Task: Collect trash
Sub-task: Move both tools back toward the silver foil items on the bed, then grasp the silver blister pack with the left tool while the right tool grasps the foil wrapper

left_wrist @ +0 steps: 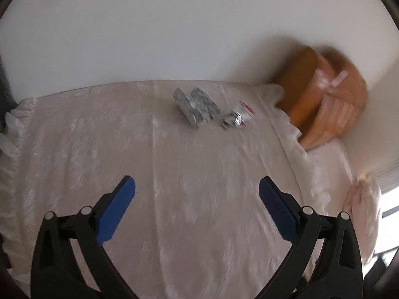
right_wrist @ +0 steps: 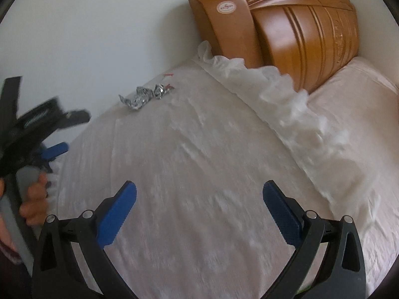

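Left wrist view: left gripper [left_wrist: 197, 189] held above the bedspread [left_wrist: 124, 149], jaws spread wide, nothing between them. Crumpled foil wrapper [left_wrist: 197, 107] lies far centre on the bedspread; a smaller wrapper [left_wrist: 237, 118] with red print sits just right of it. Wooden headboard [left_wrist: 321, 97] stands far right, blurred.

Right wrist view: right gripper [right_wrist: 199, 191] likewise wide open and empty. Both wrappers lie far left near the bed edge, well apart from the jaws. Frilled pillow [right_wrist: 349, 114] lies right, against the headboard.
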The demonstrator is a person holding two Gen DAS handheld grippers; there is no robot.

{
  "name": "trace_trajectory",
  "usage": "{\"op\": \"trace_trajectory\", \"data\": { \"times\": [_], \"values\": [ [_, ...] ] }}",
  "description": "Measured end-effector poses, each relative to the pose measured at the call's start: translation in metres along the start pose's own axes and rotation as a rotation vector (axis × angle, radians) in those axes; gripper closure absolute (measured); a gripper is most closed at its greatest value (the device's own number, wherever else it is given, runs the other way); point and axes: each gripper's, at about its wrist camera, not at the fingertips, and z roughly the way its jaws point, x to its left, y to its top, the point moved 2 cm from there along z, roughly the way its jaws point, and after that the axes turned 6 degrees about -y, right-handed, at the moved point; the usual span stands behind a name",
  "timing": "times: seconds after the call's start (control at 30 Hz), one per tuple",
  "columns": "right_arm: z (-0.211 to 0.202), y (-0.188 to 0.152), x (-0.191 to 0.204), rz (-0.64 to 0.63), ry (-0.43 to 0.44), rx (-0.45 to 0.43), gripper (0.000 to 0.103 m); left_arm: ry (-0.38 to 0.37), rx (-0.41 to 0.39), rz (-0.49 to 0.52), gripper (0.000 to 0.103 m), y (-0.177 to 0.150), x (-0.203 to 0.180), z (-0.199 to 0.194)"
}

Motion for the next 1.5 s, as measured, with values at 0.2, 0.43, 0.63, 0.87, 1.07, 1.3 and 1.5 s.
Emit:
{"op": "trace_trajectory", "data": {
  "times": [0.2,0.43,0.63,0.87,1.07,1.3,1.5],
  "values": [
    [0.028,0.026,0.006,0.017,0.011,0.004,0.002,0.048,0.019,-0.095,0.008,0.064,-0.001,0.066],
    [0.055,0.044,0.009,0.030,0.034,0.030,0.002,0.130,0.059,-0.188,0.008,0.100,0.005,0.126],
    [0.072,0.053,0.008,0.032,0.040,0.045,0.002,0.163,0.115,-0.264,0.008,0.102,0.005,0.158],
    [0.083,0.061,0.010,0.028,0.045,0.046,0.002,0.183,0.160,-0.224,0.034,0.096,-0.002,0.174],
    [0.093,0.075,0.020,-0.005,0.043,0.038,0.002,0.138,0.155,-0.230,0.044,0.101,0.011,0.165],
    [0.139,0.120,0.055,-0.068,0.037,0.036,0.002,0.112,0.135,-0.197,0.045,0.090,0.033,0.139],
    [0.195,0.147,0.093,-0.101,-0.028,0.078,0.002,0.123,0.061,-0.158,0.045,0.071,0.050,0.087]
  ]
}}
